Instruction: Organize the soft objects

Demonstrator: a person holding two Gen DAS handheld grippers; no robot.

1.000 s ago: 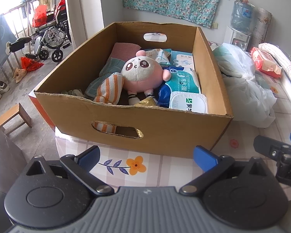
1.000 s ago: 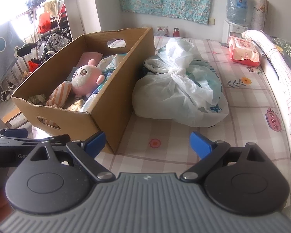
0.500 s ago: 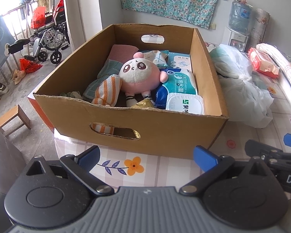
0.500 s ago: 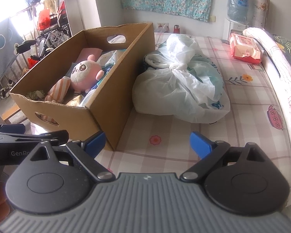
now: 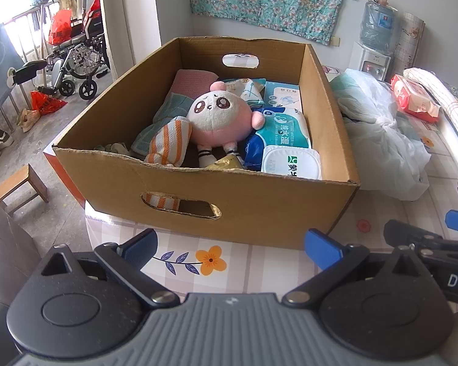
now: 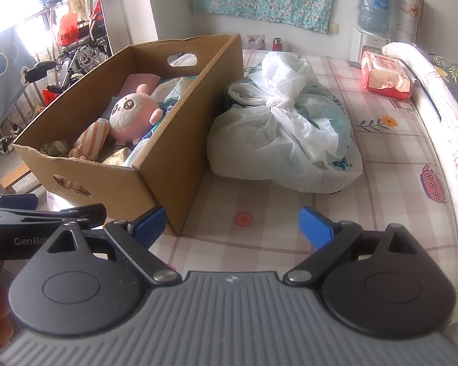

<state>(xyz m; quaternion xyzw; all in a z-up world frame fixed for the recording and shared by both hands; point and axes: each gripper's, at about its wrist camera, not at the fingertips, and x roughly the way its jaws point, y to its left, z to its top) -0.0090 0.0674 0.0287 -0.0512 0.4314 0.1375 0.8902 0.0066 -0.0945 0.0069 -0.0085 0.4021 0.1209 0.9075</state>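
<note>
A brown cardboard box (image 5: 253,210) (image 6: 180,140) stands on the patterned bed. Inside lie a pink and white plush toy (image 5: 218,120) (image 6: 131,113), an orange striped cloth (image 5: 168,141) (image 6: 90,140), a pink folded cloth (image 5: 190,80), a teal cloth (image 5: 174,106) and several wet-wipe packs (image 5: 282,128). My left gripper (image 5: 232,245) hangs open in front of the box's near wall, holding nothing. Beside the box's near right corner my right gripper (image 6: 232,225) is open and empty too. A knotted white plastic bag (image 6: 284,134) (image 5: 381,131) lies right of the box.
A red and white wipes pack (image 6: 384,76) (image 5: 413,97) lies at the bed's far right beside a rolled blanket (image 6: 427,91). A water dispenser (image 5: 374,45) stands at the back wall. Left of the bed are a wooden stool (image 5: 18,186) and a wheelchair (image 5: 76,58).
Both grippers have drawn back slightly from the box and stay open. The right gripper's tip has slid a little further into the left wrist view. Nothing in the box has moved.
</note>
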